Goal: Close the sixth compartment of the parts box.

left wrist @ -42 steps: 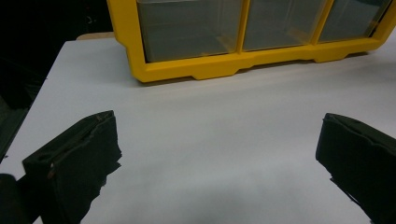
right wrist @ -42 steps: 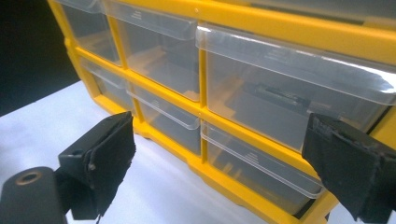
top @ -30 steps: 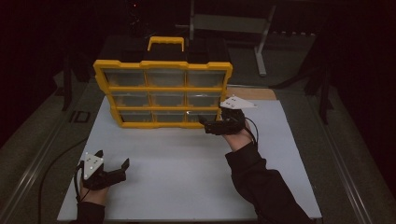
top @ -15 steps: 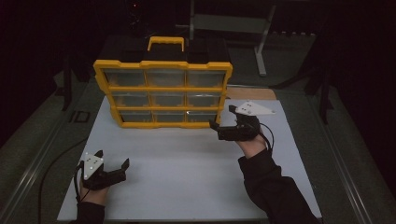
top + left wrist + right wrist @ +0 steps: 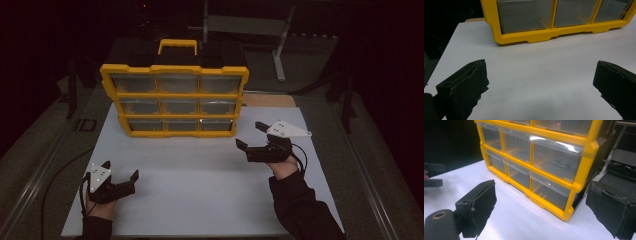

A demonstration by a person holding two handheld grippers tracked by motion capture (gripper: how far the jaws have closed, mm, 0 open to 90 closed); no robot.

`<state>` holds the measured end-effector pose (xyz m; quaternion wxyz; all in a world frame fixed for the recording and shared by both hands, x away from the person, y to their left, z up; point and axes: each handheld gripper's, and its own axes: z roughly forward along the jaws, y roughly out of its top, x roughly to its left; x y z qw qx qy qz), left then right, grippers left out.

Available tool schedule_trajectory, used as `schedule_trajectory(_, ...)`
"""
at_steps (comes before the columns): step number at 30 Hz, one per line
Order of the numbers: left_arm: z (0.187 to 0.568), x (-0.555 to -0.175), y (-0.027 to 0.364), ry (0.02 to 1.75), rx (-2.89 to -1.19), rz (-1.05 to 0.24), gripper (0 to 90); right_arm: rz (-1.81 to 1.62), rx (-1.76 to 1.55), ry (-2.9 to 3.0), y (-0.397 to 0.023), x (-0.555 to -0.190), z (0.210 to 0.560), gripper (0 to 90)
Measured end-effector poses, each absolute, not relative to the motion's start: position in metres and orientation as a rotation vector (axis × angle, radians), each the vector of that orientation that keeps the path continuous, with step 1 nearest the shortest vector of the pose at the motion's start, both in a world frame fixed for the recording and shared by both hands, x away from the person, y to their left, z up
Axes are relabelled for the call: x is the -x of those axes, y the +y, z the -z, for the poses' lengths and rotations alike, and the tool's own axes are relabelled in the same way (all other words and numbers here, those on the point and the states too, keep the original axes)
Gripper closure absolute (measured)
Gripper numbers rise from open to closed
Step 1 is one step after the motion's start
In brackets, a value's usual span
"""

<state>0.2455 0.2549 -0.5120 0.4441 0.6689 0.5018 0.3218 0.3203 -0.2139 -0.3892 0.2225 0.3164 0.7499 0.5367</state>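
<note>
A yellow-framed drawer cabinet (image 5: 175, 95) with several clear drawers and a yellow handle (image 5: 177, 46) stands upright at the back of the white board (image 5: 200, 170). My right gripper (image 5: 250, 135) hovers open just off the cabinet's lower right corner, holding nothing. In the right gripper view the cabinet (image 5: 549, 165) looms close between the spread jaws of that gripper (image 5: 542, 190). My left gripper (image 5: 120, 170) rests open near the board's front left corner, well short of the cabinet. The left gripper view has its gripper (image 5: 540, 66) empty, with the cabinet's bottom row (image 5: 544, 35) ahead.
A wooden strip (image 5: 267, 100) lies behind the board at the right. A metal stand (image 5: 280, 45) rises at the back of the dark table. Cables trail from both grippers. Bare white board (image 5: 200, 200) stretches between the two hands.
My right gripper has drawn back from the cabinet's lower right drawer, moving right and toward the person. The left gripper has stayed put.
</note>
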Motion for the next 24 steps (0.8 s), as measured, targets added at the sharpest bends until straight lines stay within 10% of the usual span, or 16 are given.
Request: schedule_trajectory(24,0.512,-0.245,0.255,1.243,-1.662,-0.8,0.3,-1.47,-0.858,2.131,-0.256,-0.3,0.438,9.4)
